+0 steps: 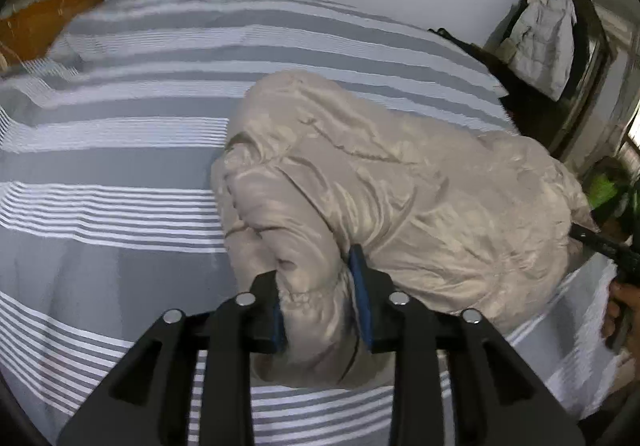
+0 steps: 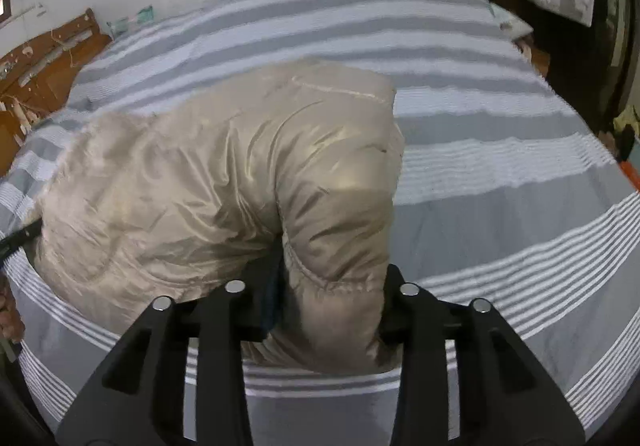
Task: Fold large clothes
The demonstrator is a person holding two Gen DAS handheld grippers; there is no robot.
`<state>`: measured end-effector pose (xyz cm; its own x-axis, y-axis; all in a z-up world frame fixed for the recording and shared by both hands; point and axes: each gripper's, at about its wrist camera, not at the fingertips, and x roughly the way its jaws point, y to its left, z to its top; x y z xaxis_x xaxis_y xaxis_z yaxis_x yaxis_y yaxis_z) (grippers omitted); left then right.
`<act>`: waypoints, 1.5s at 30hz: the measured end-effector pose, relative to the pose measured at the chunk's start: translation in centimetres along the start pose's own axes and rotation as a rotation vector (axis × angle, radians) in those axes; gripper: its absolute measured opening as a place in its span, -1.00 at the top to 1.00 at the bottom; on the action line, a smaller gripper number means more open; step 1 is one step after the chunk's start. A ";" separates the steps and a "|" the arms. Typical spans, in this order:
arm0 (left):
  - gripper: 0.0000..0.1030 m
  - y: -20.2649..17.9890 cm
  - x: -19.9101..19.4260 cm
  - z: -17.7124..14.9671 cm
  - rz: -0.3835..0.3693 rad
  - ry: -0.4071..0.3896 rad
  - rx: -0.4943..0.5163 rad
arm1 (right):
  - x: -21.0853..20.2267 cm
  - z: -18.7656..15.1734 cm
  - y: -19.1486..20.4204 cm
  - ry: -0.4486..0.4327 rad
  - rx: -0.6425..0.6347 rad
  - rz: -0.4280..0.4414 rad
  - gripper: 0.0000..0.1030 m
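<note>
While both sleeve cuffs are held, the puffy beige satin-sheen padded jacket (image 1: pixel 380 181) lies bunched on the grey-and-white striped bedspread (image 1: pixel 120 165). Left gripper (image 1: pixel 320 302) jaws are clamped on one elastic cuff, right gripper (image 2: pixel 332 302) jaws on the other, likely to fold the sleeves inward. No legible brand, label or writing is visible.

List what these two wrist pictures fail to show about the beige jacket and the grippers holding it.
- Left wrist view: the beige jacket hides its own front and zip, bunched on the striped bedspread.
- Left wrist view: the left gripper has cuff fabric covering its pads.
- Right wrist view: the right gripper has its fingertips buried in sleeve fabric.
- Both views: the jacket's underside is hidden.
</note>
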<state>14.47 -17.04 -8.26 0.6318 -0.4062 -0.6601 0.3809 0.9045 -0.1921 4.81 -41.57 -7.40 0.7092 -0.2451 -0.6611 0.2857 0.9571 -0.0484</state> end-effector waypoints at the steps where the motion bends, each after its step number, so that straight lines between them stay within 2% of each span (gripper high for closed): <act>1: 0.27 0.3 0.0 -0.2 0.011 -0.012 0.024 | 0.2 -0.6 0.1 0.004 0.005 -0.016 0.09; 3: 0.13 0.8 -0.2 0.0 0.011 -0.025 0.051 | -0.9 -0.8 0.7 -0.015 -0.018 -0.077 -0.19; 5: -0.07 0.9 -0.9 0.4 0.016 -0.044 0.046 | -3.0 -0.5 1.6 -0.043 -0.047 -0.108 -0.71; 6: -0.32 1.1 -1.6 0.5 0.032 -0.059 0.043 | -4.6 -0.4 2.6 -0.075 -0.066 -0.094 -0.77; 8: -0.68 2.0 -4.1 0.9 0.088 -0.125 0.038 | -6.8 0.4 3.8 -0.101 -0.098 -0.094 -0.94; 12: -0.94 3.5 -8.6 1.6 0.154 -0.197 0.035 | -11.8 0.7 7.9 -0.148 -0.154 -0.072 -0.94; 14: -0.96 4.1 -10.8 1.7 0.198 -0.229 0.049 | -13.6 0.4 10.0 -0.156 -0.161 -0.055 -0.94; 16: -0.96 4.3 -12.9 1.5 0.279 -0.266 0.087 | -15.1 -0.2 11.7 -0.161 -0.154 -0.049 -0.94; 17: -0.96 4.3 -13.9 1.3 0.301 -0.279 0.108 | -15.3 -0.7 11.4 -0.165 -0.153 -0.047 -0.94; 22: -0.96 4.8 -17.5 -1.9 0.312 -0.237 0.170 | -18.3 -2.2 14.1 -0.235 -0.130 -0.037 -0.94; 26: -0.96 5.6 -20.2 -4.3 0.330 -0.263 0.160 | -20.4 -4.0 15.4 -0.282 -0.137 -0.053 -0.94; 29: -0.96 6.3 -21.8 -5.8 0.338 -0.287 0.130 | -21.4 -5.1 15.8 -0.320 -0.118 -0.030 -0.94; 32: -0.96 6.9 -22.6 -6.3 0.363 -0.323 0.096 | -21.6 -6.0 15.8 -0.360 -0.120 -0.031 -0.94; 37: -0.96 5.7 -23.2 -7.1 0.399 -0.373 0.131 | -21.6 -8.0 16.7 -0.396 -0.154 -0.035 -0.94; 41: -0.96 4.9 -22.8 -7.7 0.384 -0.381 0.127 | -22.0 -8.4 17.2 -0.431 -0.197 -0.033 -0.94; 45: -0.96 4.2 -22.5 -7.8 0.405 -0.387 0.159 | -22.1 -8.5 16.6 -0.436 -0.160 -0.040 -0.94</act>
<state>-3.44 -3.13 0.11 0.9376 -0.0773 -0.3390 0.1356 0.9791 0.1517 -11.56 -18.99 0.03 0.9141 -0.2916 -0.2817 0.2394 0.9489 -0.2054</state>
